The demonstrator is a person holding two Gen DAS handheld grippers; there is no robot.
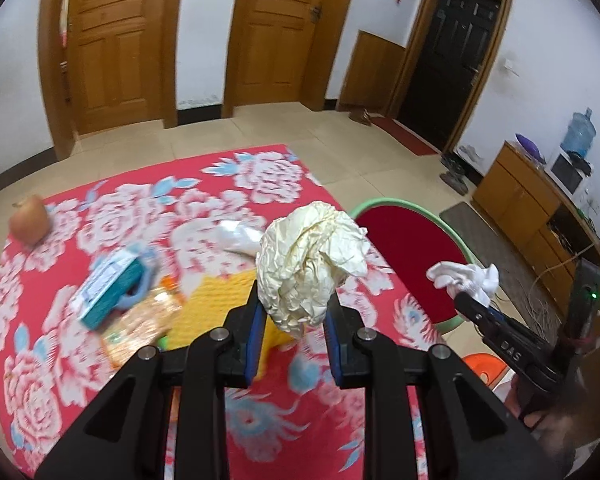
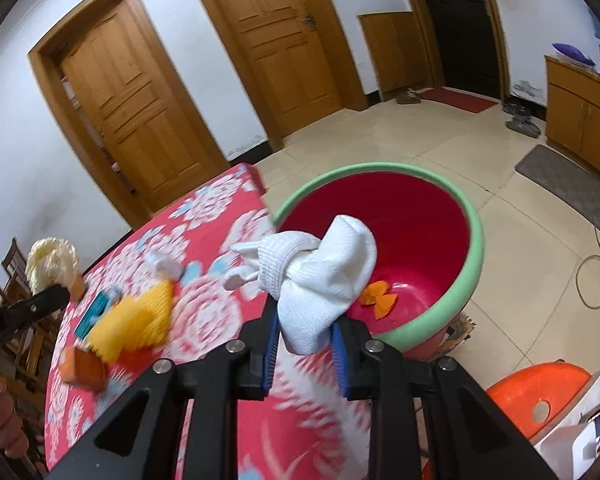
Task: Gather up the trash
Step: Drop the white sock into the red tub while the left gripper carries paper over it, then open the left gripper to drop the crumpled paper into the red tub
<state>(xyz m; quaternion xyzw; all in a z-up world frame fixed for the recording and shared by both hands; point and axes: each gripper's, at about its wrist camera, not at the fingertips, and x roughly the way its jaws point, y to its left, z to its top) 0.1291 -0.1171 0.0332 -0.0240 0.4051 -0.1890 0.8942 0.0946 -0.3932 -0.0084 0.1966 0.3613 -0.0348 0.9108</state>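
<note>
My left gripper is shut on a crumpled cream paper ball, held above the red floral table. My right gripper is shut on a knotted white cloth, held at the table's edge beside the red bin with a green rim. Orange scraps lie in the bin. The bin and the white cloth also show in the left wrist view. The paper ball also shows at the left of the right wrist view.
On the table lie a teal box, an orange snack packet, a yellow cloth, a white plastic bag and an onion. An orange stool stands right of the bin. Wooden cabinets line the right wall.
</note>
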